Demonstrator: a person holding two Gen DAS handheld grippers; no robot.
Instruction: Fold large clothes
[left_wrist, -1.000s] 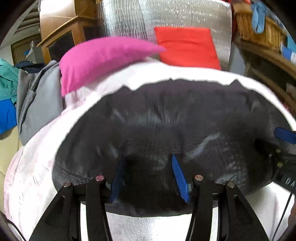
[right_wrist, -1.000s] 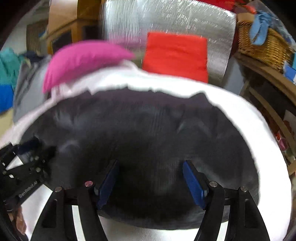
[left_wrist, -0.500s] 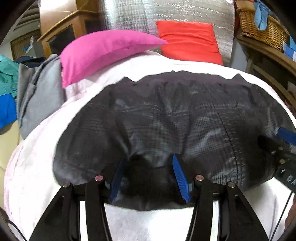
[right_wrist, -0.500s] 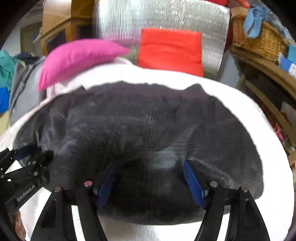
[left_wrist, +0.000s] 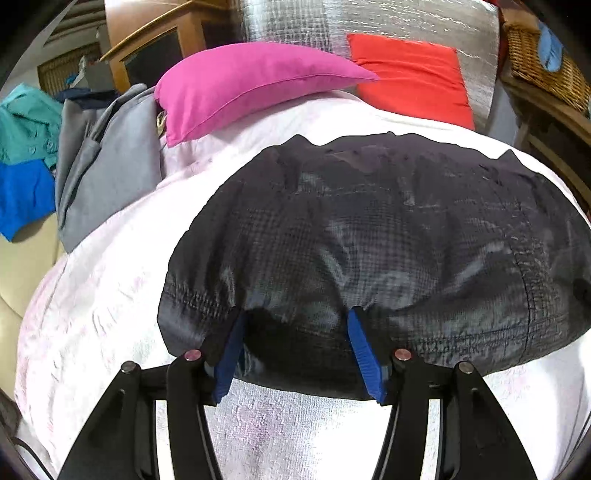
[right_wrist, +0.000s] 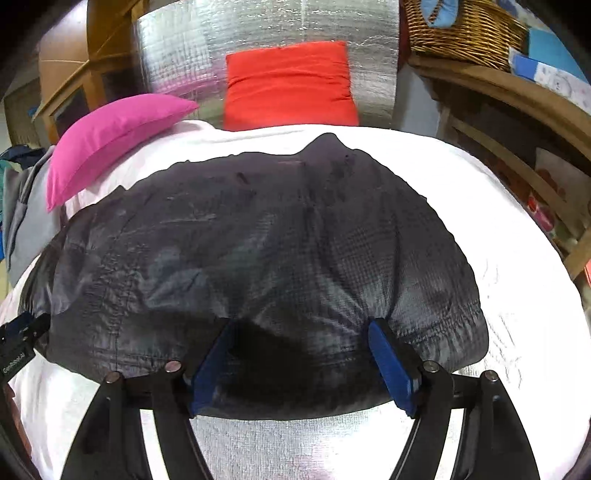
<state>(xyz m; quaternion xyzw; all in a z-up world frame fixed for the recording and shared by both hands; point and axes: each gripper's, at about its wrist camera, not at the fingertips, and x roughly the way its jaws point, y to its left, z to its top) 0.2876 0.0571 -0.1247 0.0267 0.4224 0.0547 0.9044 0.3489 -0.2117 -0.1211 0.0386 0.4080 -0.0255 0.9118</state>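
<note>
A dark checked padded garment (left_wrist: 369, 221) lies folded across the white bed cover (left_wrist: 110, 277). My left gripper (left_wrist: 295, 317) is at its near hem towards the left, blue pads (left_wrist: 229, 350) apart and jaws opening, with slack hem cloth between them. In the right wrist view the same garment (right_wrist: 258, 240) fills the middle. My right gripper (right_wrist: 303, 328) sits at the near hem towards the right, its jaws opening wider around loose cloth. The left gripper (right_wrist: 18, 339) shows at that view's left edge.
A pink pillow (left_wrist: 251, 81) and a red cushion (left_wrist: 410, 74) lie at the bed's far end against a silver foil panel (right_wrist: 295, 33). Grey (left_wrist: 103, 155) and teal-blue clothes (left_wrist: 26, 147) are heaped on the left. A wooden shelf (right_wrist: 517, 110) with a wicker basket (right_wrist: 461, 29) stands right.
The two grippers have slid apart along the near hem, left one leftward, right one rightward. The right gripper has left the left wrist view. Both pairs of pads stand slightly wider.
</note>
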